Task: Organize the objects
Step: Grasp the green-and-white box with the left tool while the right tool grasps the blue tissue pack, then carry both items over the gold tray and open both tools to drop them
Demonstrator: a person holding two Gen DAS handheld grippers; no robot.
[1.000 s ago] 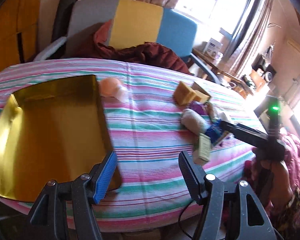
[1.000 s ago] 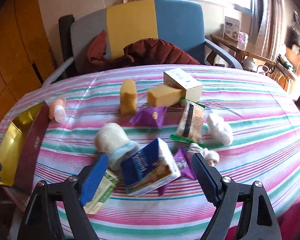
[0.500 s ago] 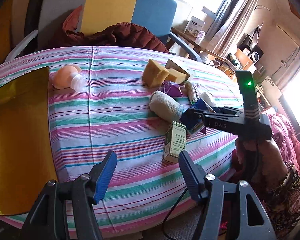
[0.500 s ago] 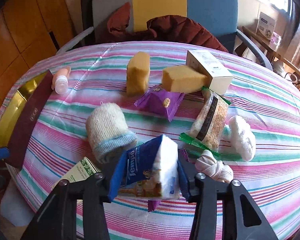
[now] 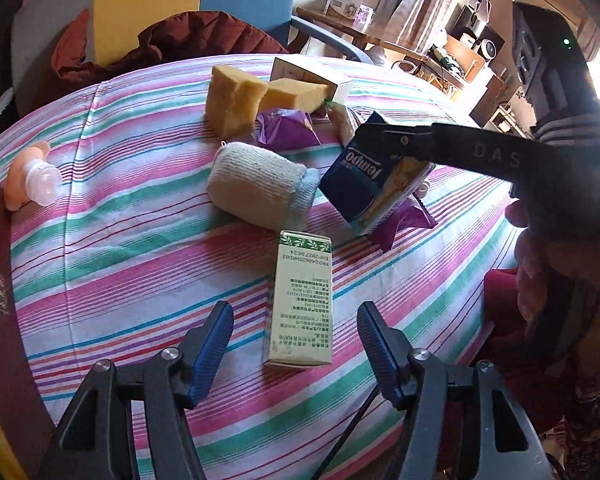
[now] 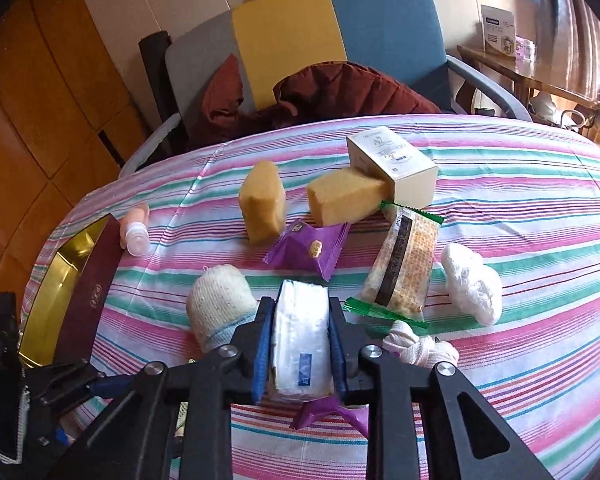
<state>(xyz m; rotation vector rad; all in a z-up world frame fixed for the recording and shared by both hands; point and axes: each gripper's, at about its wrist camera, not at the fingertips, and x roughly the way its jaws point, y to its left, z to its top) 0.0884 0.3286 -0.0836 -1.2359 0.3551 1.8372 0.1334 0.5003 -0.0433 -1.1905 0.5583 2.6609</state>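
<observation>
The right claw (image 6: 300, 344) has just been closing and now pinches the blue-and-white soft tissue packet (image 6: 302, 344) by its two broad faces, the grip a squashy packet takes best. In the left wrist view the packet (image 5: 374, 184) hangs tilted, seemingly lifted off the striped pink-and-green cloth of the worktop (image 5: 140, 240), probably so it can be carried to the gold-lined, maroon-sided shallow box (image 6: 66, 292) at nine o'clock in the right wrist view, which looks like the collecting place.

The left claw (image 5: 296, 344) is spread wide and holds nothing; it straddles the near end of the cream-and-green printed cardboard carton (image 5: 300, 304) without its pads pressing, likely lining up for the next pick.

The other goods lie loose at twelve to two o'clock: two yellow sponge blocks (image 6: 262, 204), a purple foil snack pouch (image 6: 308, 250), a rolled cream knitted sock (image 6: 220, 300) just left of the packet.
</observation>
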